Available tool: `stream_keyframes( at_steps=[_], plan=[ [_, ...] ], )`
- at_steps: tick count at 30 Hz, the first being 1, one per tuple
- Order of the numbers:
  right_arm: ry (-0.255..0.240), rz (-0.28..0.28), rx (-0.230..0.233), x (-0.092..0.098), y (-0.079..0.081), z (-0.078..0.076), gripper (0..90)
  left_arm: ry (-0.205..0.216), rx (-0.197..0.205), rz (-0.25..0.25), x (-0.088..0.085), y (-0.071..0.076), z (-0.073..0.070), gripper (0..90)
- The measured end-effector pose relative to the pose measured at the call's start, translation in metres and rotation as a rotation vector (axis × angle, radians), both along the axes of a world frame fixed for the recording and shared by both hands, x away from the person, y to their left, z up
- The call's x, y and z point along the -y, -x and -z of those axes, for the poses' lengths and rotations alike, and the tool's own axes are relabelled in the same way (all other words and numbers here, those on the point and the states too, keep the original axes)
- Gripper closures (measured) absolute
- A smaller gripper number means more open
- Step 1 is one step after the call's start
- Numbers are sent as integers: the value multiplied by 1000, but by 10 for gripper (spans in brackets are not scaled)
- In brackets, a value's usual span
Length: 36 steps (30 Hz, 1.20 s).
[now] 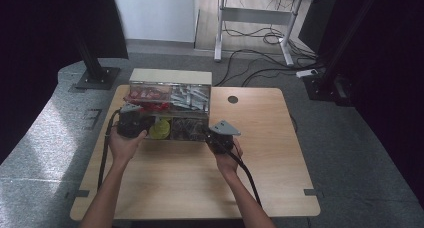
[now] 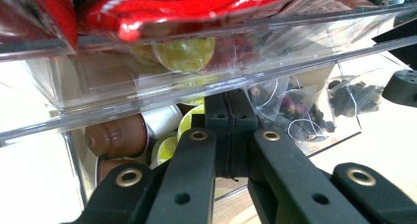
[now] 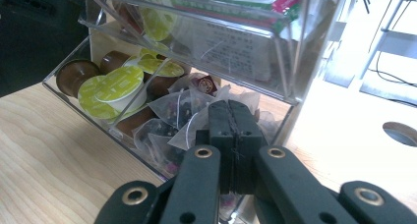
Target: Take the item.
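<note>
Both grippers were clenched on nothing. The left gripper (image 2: 231, 111) sat with its jaws pressed together just in front of the clear acrylic organizer's (image 1: 170, 108) lower drawer (image 2: 147, 106), coffee capsules (image 2: 117, 135) directly ahead and to its left. The right gripper (image 3: 231, 121) pointed at the same drawer's other compartment, pyramid tea bags (image 3: 177, 111) lying just beyond its tips. Red packets (image 2: 162, 8) filled the tier above.

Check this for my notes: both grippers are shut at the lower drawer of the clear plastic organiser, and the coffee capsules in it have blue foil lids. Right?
Not quite: the foil lids of the round brown coffee capsules are lime green, not blue, as the right gripper view shows. Both the left gripper and right gripper are shut at the clear plastic organiser.
</note>
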State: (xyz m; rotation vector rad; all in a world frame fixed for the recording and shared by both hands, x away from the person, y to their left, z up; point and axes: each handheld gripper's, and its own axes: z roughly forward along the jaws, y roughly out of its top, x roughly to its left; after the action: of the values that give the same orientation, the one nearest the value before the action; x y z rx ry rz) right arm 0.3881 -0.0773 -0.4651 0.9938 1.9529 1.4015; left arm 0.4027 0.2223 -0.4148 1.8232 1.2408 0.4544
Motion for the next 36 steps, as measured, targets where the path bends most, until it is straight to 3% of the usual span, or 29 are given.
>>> stream_keyframes(
  at_steps=[36],
  plan=[
    [-30,69,30,46,7,-10,893,3,-3,-1,0,-1,0,900]
  ],
)
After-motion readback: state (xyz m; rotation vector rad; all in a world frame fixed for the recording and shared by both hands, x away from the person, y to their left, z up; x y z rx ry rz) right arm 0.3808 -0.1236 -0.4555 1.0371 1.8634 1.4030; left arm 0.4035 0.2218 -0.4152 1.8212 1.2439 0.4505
